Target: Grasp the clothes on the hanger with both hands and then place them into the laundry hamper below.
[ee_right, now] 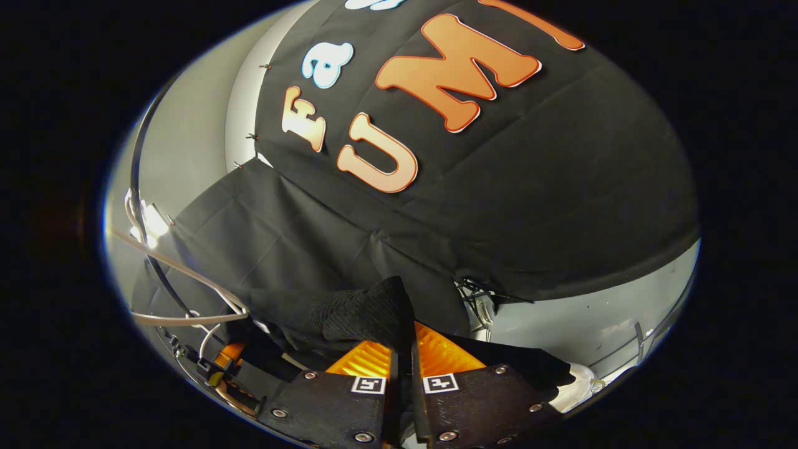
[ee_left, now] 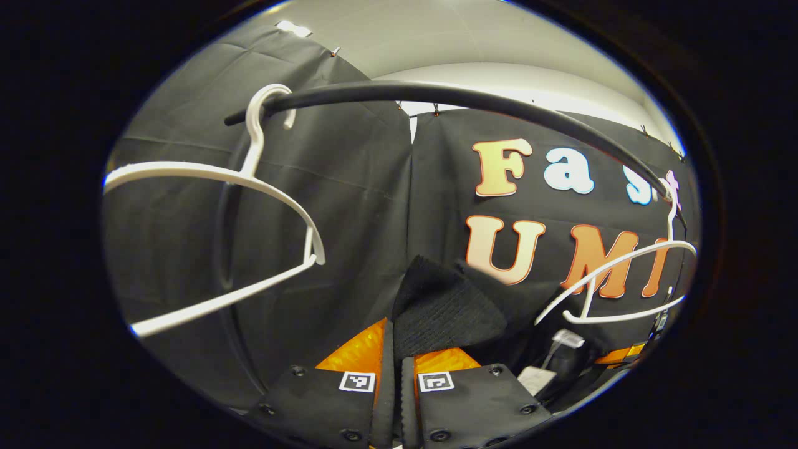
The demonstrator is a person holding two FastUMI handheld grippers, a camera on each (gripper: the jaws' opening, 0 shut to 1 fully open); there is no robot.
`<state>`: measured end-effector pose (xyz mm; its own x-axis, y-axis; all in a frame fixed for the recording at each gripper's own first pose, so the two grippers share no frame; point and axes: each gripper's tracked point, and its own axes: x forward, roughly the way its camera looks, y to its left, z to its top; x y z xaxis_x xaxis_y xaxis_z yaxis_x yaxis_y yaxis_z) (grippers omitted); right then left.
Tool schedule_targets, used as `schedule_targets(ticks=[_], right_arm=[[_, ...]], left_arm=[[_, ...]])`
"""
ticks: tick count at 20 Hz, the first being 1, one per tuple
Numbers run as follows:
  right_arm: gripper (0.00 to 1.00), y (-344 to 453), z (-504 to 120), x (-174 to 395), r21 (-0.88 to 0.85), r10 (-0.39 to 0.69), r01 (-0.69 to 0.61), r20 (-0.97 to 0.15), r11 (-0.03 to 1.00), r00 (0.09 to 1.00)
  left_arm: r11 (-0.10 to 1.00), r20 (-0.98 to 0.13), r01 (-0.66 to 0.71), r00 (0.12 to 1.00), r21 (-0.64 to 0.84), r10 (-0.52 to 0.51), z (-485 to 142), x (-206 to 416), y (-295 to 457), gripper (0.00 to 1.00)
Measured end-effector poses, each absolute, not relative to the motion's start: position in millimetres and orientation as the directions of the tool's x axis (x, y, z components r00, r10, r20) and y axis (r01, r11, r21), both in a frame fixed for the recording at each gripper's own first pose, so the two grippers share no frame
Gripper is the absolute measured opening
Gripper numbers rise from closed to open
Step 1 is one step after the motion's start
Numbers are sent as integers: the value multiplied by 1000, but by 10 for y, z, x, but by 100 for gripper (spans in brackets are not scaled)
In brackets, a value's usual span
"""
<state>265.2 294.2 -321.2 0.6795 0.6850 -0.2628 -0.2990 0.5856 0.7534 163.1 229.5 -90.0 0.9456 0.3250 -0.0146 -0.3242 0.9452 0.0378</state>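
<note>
Both grippers' fingers [ee_left: 374,355] [ee_right: 430,355] seemingly pinch the black garment [ee_left: 446,305] below white hangers [ee_left: 230,181]

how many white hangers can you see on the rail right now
2. One white hanger hangs empty at the left end of the black rail in the left gripper view; another empty hanger hangs toward the right end. More may sit beyond the picture's edge.

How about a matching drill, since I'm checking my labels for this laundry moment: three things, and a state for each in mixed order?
Things:
1. near white hanger
2. black garment
3. rail

States:
A. clamped in the left tool
B. dark bar arching overhead
C. hanging bare

Pairs: 1-C, 2-A, 3-B
</note>
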Motion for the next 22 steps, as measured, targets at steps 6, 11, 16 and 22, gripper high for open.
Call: schedule_targets(ticks=[6,11,16,22], right_arm=[[7,3387,-3680,2359,714,689,-304,-336,631,642],[7,3392,-4305,2020,695,654,-233,-431,680,622],[7,3222,-5020,1667,629,573,-146,-557,764,601],[9,2979,-5805,1389,483,421,-41,-716,875,556]], left_arm=[[972,-139,-197,967,130,214,-1474,1460,2076,14],[991,-320,-30,945,130,71,-2527,1430,1508,12],[988,-516,125,854,90,-61,-3564,1464,937,12],[964,-688,267,703,17,-182,-4554,1438,316,12]])
